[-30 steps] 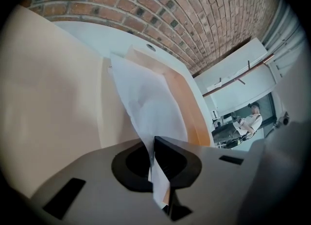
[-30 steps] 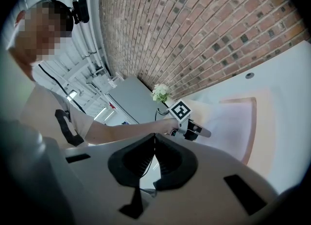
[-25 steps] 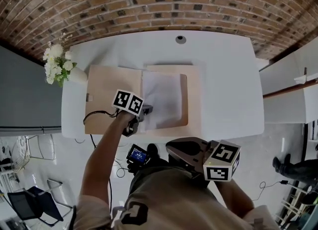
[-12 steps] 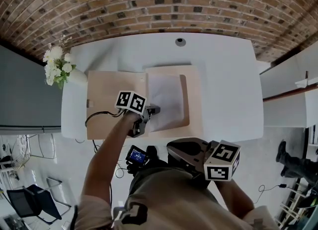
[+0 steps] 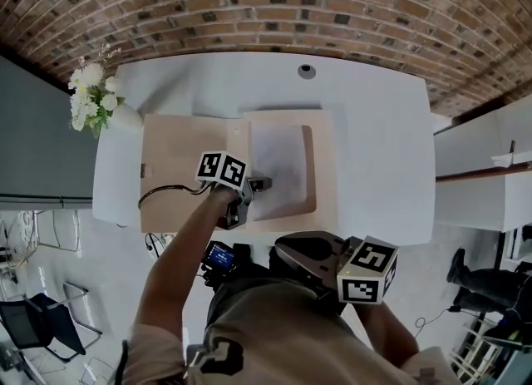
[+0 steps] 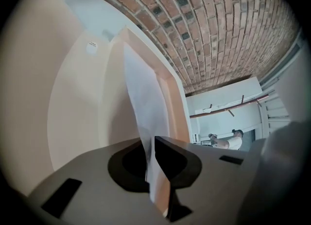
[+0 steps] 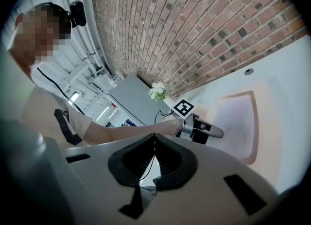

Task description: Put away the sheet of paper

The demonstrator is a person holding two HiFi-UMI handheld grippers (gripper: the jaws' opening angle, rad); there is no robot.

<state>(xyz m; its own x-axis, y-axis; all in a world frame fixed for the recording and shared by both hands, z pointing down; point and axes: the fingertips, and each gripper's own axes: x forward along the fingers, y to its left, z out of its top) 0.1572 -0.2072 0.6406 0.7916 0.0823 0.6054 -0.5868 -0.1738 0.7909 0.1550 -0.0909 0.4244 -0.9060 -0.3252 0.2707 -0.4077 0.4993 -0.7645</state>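
over the folder (image 5: pixel 179 149), left tool (image 5: pixel 263 184) clamps the sheet (image 5: pixel 281 157), hiding its near edge; right tool (image 7: pixel 154 140) clenched empty.

Left arm (image 5: pixel 179 250) is stretched forward, forearm bare. The left gripper (image 5: pixel 259 185) tilts downward, jaws clamped on the near edge of the sheet of paper (image 6: pixel 141 97). Right arm (image 5: pixel 386 329) is bent and pulled back. The right gripper (image 5: pixel 287 252) sits low and near level, aimed toward the left one, jaws together with nothing between them.
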